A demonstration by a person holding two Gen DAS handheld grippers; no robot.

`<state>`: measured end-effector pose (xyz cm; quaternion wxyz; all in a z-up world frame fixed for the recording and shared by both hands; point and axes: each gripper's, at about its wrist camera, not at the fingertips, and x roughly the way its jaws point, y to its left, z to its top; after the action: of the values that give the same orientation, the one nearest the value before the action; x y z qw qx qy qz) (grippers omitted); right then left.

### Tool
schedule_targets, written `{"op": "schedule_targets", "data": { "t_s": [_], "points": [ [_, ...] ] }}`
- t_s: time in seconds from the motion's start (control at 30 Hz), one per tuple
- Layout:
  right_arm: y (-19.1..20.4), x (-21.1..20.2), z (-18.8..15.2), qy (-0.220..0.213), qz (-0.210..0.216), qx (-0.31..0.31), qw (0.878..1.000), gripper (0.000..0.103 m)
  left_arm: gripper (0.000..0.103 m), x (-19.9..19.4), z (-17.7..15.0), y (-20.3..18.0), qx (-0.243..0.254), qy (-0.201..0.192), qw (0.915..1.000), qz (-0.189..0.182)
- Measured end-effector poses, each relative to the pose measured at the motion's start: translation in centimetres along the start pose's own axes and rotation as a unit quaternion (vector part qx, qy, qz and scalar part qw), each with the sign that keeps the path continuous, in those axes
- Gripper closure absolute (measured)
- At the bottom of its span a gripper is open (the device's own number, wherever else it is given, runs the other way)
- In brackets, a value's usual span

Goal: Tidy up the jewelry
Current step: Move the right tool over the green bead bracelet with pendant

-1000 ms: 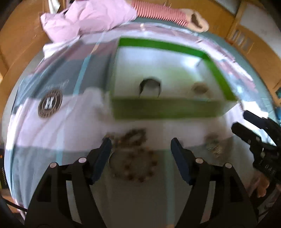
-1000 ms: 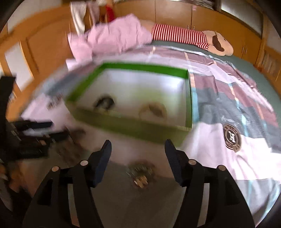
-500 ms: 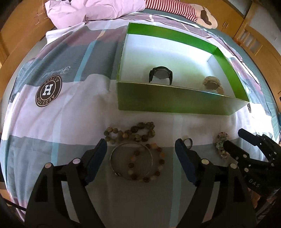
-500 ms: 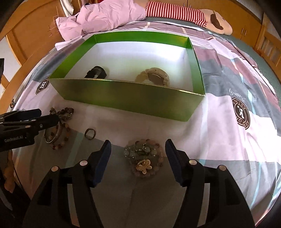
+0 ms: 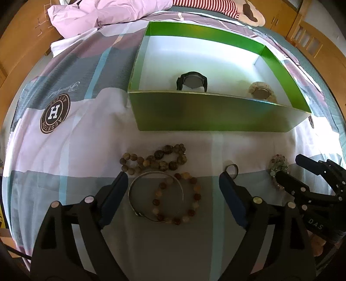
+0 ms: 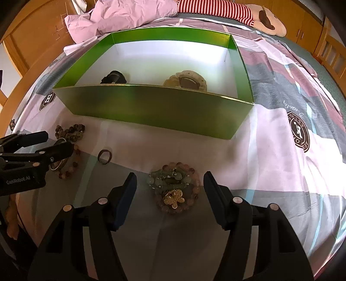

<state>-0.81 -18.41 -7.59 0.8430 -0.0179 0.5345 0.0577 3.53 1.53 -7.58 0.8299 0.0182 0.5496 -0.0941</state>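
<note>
A bed fills the room, covered by a patchwork duvet (image 5: 71, 121) in pink, grey and mauve with round "H" crests (image 5: 55, 113). Crumpled lilac bedding (image 6: 129, 15) lies at its head. Wooden cabinets (image 6: 302, 19) stand behind in bright daylight.

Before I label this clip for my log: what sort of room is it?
Most likely a bedroom: the green box sits on a patchwork bedspread, with a rumpled pink pillow and wooden wardrobe doors behind.
</note>
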Motion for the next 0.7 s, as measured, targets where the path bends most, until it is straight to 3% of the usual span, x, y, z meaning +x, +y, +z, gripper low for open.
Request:
{"op": "schedule_targets", "data": {
  "t_s": [0.57, 0.7],
  "points": [
    [0.7, 0.3, -0.4, 0.009, -0.003, -0.016, 1.000, 0.040, 0.015, 0.7, -0.2, -0.5, 0.012, 0.010, 0.9998, 0.009],
    [1.3, 0.0, -0.6, -0.006, -0.022, -0.036, 0.999, 0.043, 0.015, 1.0, -0.4, -0.6, 0.012, 0.014, 0.9998, 0.004]
  ]
}}
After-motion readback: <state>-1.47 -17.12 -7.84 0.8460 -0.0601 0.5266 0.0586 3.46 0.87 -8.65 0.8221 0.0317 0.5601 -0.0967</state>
